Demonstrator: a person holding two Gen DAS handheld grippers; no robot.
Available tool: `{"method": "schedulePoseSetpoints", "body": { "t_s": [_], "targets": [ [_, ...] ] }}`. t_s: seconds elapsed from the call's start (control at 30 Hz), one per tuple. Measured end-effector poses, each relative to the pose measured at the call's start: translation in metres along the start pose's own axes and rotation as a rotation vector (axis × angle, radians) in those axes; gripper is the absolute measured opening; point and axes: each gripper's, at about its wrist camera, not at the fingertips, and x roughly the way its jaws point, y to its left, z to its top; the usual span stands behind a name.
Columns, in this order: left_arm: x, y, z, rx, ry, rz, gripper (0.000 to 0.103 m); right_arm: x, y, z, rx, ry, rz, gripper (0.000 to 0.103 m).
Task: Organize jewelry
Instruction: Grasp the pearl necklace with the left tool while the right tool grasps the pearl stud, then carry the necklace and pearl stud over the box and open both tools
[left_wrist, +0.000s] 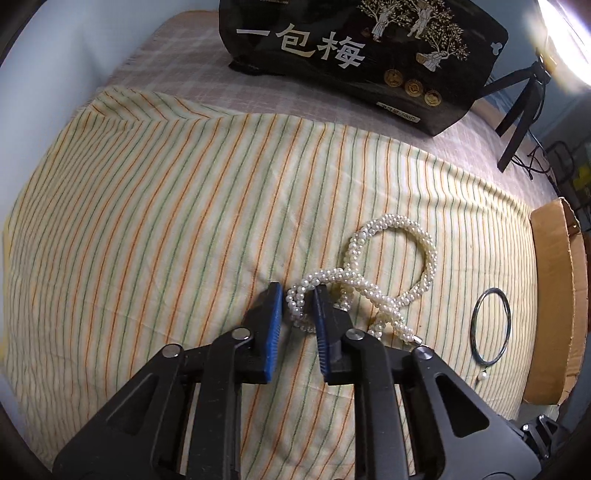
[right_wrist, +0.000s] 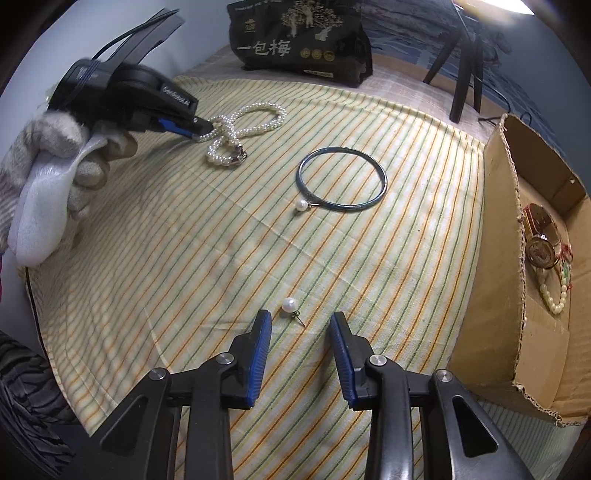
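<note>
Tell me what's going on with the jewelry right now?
The left gripper is clamped on the pearl necklace lying on the striped cloth. The right gripper hangs open above a pearl stud earring. The bangle is still on the cloth; the cardboard box already holds a watch.

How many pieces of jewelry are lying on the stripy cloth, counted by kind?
pearl necklace: 1
bangle with a pearl charm: 1
pearl stud earring: 1
Total: 3
</note>
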Motion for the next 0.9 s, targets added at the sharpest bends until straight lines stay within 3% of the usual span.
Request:
{"method": "schedulePoseSetpoints", "body": {
  "t_s": [0.23,0.5,0.9],
  "targets": [
    [0.002,-0.003,0.003,-0.019,-0.006,0.000,0.009,0.001,0.001,0.001,-0.008,-0.010,0.005,0.030],
    [-0.002,-0.001,0.002,-0.018,-0.012,-0.006,0.006,0.006,0.008,0.004,-0.034,-0.012,-0.007,0.006],
    [-0.047,0.017,0.003,-0.066,-0.083,-0.083,0.006,-0.007,0.005,0.007,0.010,-0.048,0.031,0.006]
  ]
}}
